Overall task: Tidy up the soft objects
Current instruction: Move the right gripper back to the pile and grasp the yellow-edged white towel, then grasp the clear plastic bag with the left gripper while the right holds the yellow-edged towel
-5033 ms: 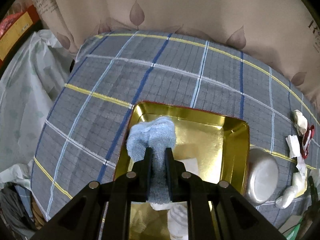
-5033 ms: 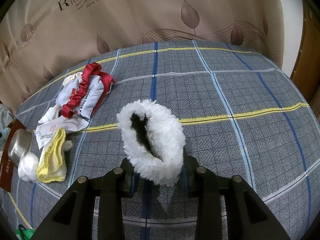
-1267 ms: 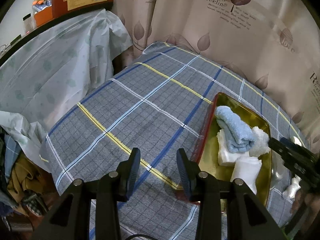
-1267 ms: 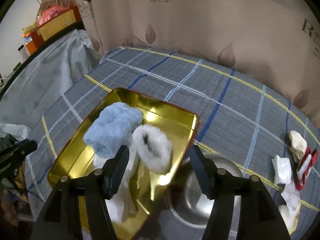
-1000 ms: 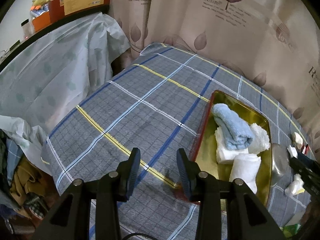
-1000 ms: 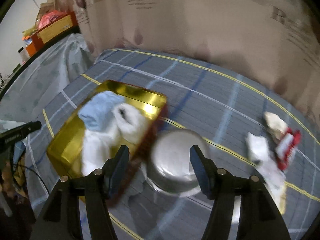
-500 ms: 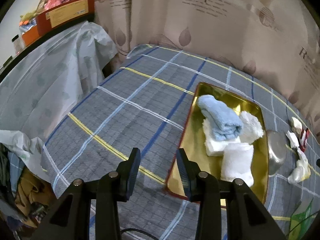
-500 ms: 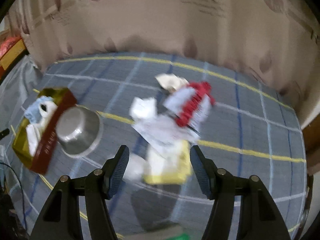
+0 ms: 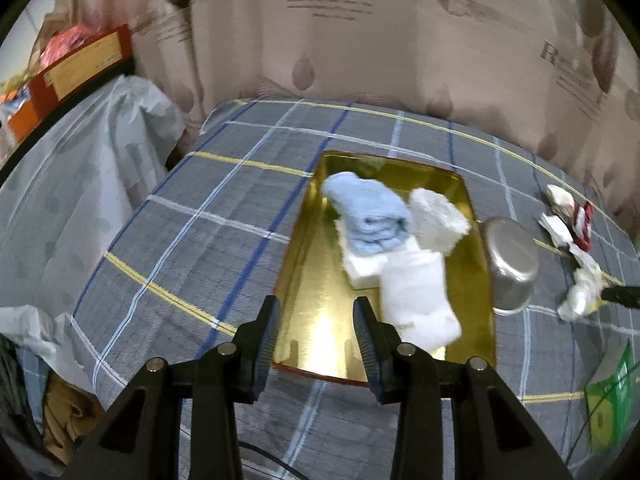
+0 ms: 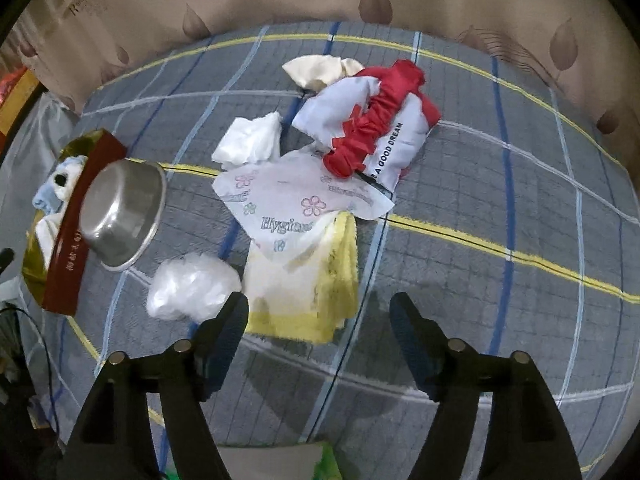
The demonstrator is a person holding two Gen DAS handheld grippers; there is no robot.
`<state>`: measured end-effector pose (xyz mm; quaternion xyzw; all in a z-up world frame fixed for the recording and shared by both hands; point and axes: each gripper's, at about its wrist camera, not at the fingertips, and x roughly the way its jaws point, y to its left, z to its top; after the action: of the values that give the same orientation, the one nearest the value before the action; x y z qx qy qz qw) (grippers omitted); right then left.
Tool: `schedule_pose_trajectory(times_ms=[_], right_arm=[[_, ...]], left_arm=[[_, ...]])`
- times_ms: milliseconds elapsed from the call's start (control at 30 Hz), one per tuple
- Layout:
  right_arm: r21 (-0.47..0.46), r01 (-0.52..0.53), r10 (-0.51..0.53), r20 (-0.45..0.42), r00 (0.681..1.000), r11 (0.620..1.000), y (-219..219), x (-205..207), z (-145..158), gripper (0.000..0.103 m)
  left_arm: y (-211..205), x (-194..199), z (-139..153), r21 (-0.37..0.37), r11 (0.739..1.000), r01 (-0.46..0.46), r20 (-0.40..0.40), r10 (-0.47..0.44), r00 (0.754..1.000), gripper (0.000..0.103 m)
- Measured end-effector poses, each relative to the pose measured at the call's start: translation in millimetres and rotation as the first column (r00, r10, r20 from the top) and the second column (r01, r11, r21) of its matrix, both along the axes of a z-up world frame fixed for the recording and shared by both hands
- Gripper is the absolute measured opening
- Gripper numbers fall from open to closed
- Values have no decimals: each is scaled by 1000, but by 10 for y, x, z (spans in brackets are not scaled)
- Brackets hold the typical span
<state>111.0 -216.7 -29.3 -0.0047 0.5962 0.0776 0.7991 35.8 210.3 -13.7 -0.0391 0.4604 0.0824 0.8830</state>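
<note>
The left camera looks down on the gold tray (image 9: 316, 280), which sits on a plaid cloth (image 9: 200, 240). The left claw (image 9: 316, 320) hangs over the tray's near end, its jaws a little apart with nothing between them. Inside the tray lie a blue towel (image 9: 368, 212), a fluffy white piece (image 9: 436, 216) just right of it, and a white roll (image 9: 416, 292) nearer the camera. A steel bowl (image 9: 512, 264) lies upside down, leaning on the tray's right side. Only this camera shows the tray's shiny floor.

The right camera sees that tray (image 10: 68, 236) from the side, at its far left, with its red wall and the bowl (image 10: 120, 212) on it. It shows best the loose pile well right of the tray: a clear plastic ball (image 10: 192, 284), a yellow cloth (image 10: 308, 296), a flowered tissue pack (image 10: 296, 196) on top of the cloth, a white wad (image 10: 250, 142), a cream scrap (image 10: 316, 68), and a red and white bag (image 10: 380, 132). In the left camera this pile is tiny and blurred. The right claw (image 10: 320, 312) is just above the yellow cloth. Its jaws are opening wide, and they hold nothing.
</note>
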Motion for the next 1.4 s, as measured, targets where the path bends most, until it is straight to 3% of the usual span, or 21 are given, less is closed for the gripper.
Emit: schedule_pose_trajectory(times_ms=[400, 433, 467, 667, 833, 1000, 1167, 1300, 1400], right_arm=[[-39, -43, 41, -49, 998, 998, 241, 320, -321, 76], [-39, -49, 47, -43, 998, 998, 238, 310, -313, 75], [-35, -58, 56, -40, 998, 998, 238, 296, -300, 66], [-34, -72, 71, -41, 997, 997, 70, 154, -277, 64], [-35, -36, 35, -34, 999, 999, -255, -37, -256, 64], [-25, 79, -78, 7, 997, 997, -758, -211, -252, 64], [-14, 181, -178, 98, 979, 983, -1085, -419, -239, 64], [8, 225, -222, 188, 957, 974, -1200, -588, -249, 64], [7, 230, -225, 242, 944, 973, -1170, -647, -268, 64]], left_arm=[[-680, 99, 94, -11, 986, 167, -12, -167, 986, 38], [-750, 108, 102, -14, 983, 184, -14, -184, 983, 38], [-802, 115, 109, -19, 980, 197, -15, -198, 980, 38], [-1288, 201, 121, -31, 954, 299, -23, -300, 954, 38], [-1771, 263, 102, -48, 910, 411, -31, -413, 910, 38], [-2157, 353, 8, -102, 859, 502, -49, -509, 860, 38], [-2464, 479, -118, -173, 813, 556, -76, -574, 815, 38], [-2642, 590, -212, -201, 786, 585, -89, -609, 788, 49], [-2778, 658, -269, -183, 780, 598, -97, -620, 779, 49]])
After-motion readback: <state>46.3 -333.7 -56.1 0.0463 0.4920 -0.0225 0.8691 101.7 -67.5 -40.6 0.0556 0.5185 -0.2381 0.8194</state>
